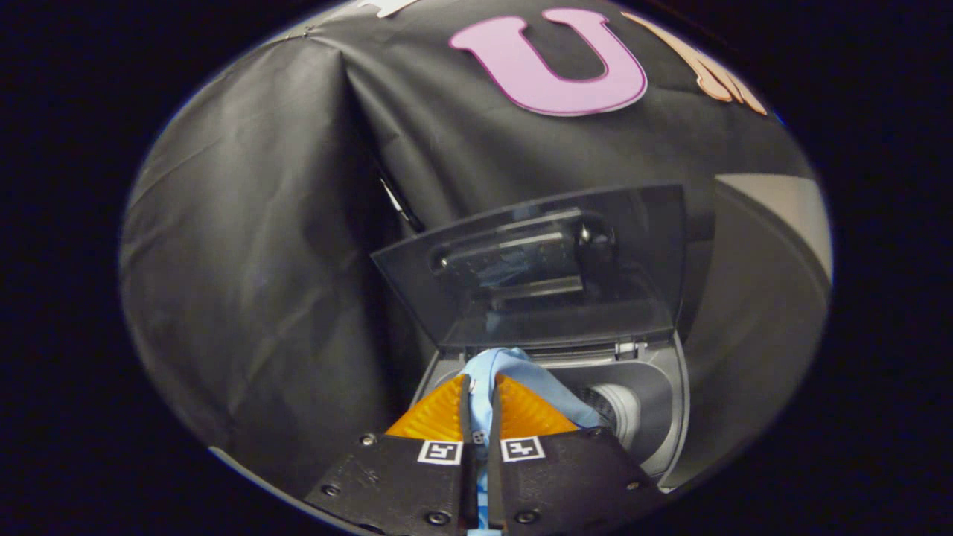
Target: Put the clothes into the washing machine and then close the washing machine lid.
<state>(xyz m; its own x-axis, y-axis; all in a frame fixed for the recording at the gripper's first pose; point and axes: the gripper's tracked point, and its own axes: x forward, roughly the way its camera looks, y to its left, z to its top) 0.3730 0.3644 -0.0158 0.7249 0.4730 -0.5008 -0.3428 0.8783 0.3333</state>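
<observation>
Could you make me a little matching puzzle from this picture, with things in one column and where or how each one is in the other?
Things:
1. light blue garment
2. washing machine lid
3. gripper
4. drum opening

States:
A. propped open, standing up behind the drum
B. shut on cloth
C. pinched between the fingers, over the drum
D. uncovered, just beyond the fingers

Pairs: 1-C, 2-A, 3-B, 4-D

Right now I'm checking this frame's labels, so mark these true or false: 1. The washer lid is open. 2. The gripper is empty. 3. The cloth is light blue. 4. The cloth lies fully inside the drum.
1. True: the lid stands raised behind the washer opening.
2. False: the gripper is shut on the cloth.
3. True.
4. False: the cloth is pinched between the fingers, hanging over the opening with the drum beyond it.
</observation>
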